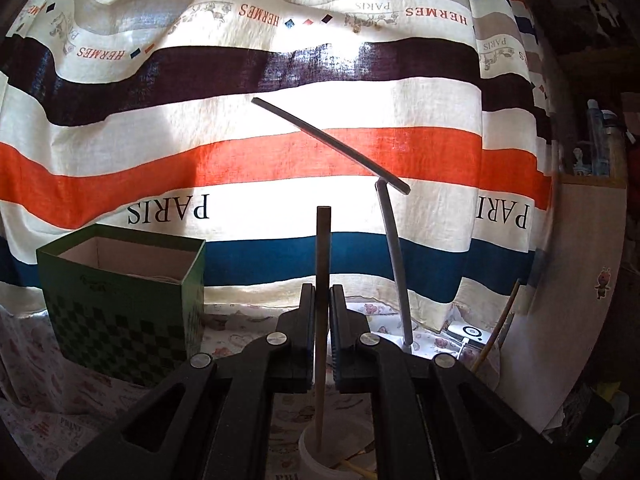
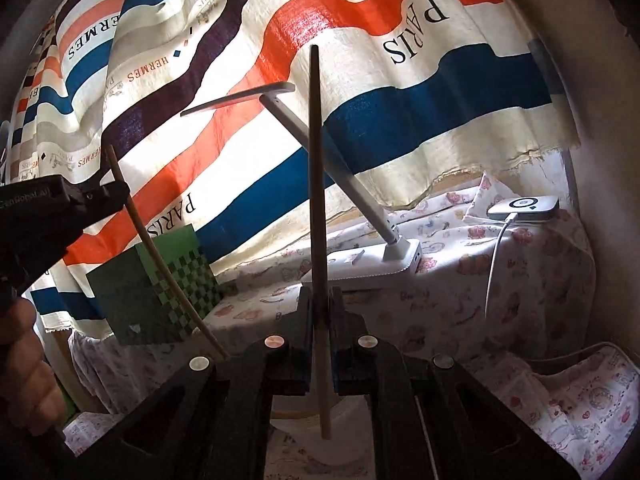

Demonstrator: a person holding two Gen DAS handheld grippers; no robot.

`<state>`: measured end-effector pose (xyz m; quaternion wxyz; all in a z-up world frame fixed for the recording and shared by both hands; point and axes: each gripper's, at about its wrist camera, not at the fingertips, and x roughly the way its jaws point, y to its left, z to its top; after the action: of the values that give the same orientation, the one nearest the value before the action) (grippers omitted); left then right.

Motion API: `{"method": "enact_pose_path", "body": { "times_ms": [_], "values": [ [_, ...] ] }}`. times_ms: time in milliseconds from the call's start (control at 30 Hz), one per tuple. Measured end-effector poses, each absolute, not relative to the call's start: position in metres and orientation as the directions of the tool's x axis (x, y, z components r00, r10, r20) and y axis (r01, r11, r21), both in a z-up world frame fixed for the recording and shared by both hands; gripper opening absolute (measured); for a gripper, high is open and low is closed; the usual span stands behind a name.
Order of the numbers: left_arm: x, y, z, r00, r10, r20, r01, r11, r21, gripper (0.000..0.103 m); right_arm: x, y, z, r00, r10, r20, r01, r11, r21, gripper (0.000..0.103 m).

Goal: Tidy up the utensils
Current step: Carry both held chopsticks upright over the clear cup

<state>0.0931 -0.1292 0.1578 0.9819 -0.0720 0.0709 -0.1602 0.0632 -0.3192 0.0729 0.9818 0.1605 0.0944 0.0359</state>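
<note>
Behind everything hangs a big striped curtain [image 1: 240,152] in white, orange, blue and dark purple. Below it sits a green checked box [image 1: 120,304] on a flowery tablecloth [image 2: 440,312], near a white desk lamp [image 2: 360,184]. Each gripper is squeezed tight on one stick standing up: the left gripper [image 1: 322,328] pinches a brown chopstick [image 1: 322,240], and the right gripper [image 2: 320,340] pinches a pale chopstick [image 2: 314,160].

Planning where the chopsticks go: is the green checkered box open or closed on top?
Open. The green checkered box has no lid on it in the left wrist view; its brown inner walls show. Whether anything lies inside, cannot tell.
</note>
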Motion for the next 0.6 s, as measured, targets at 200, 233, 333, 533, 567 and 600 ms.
{"method": "enact_pose_path", "body": {
  "times_ms": [200,233,333,533,567,600],
  "values": [
    [0.108,-0.138,0.140,0.931,-0.332,-0.149,0.305,0.935,-0.181,0.006,0.069,-0.312,0.084,0.980,0.123,-0.158,-0.067,0.944,0.323,0.008],
    [0.111,-0.139,0.136,0.929,-0.333,-0.162,0.302,0.935,-0.186,0.006,0.070,-0.312,0.086,0.981,0.123,-0.153,-0.068,0.944,0.324,0.008],
    [0.120,-0.144,0.122,0.919,-0.329,-0.218,0.293,0.938,-0.184,0.006,0.077,-0.310,0.089,0.984,0.104,-0.147,-0.053,0.948,0.313,0.008],
    [0.136,-0.148,0.092,0.890,-0.364,-0.276,0.327,0.929,-0.170,0.006,0.109,-0.314,0.067,0.954,0.160,-0.255,-0.056,0.928,0.369,0.008],
    [0.141,-0.148,0.088,0.881,-0.365,-0.302,0.324,0.929,-0.178,0.006,0.114,-0.314,0.063,0.944,0.166,-0.286,-0.050,0.927,0.371,0.008],
    [0.147,-0.147,0.084,0.866,-0.377,-0.328,0.328,0.924,-0.197,0.006,0.119,-0.314,0.058,0.934,0.168,-0.314,-0.042,0.928,0.371,0.008]
  ]
}}
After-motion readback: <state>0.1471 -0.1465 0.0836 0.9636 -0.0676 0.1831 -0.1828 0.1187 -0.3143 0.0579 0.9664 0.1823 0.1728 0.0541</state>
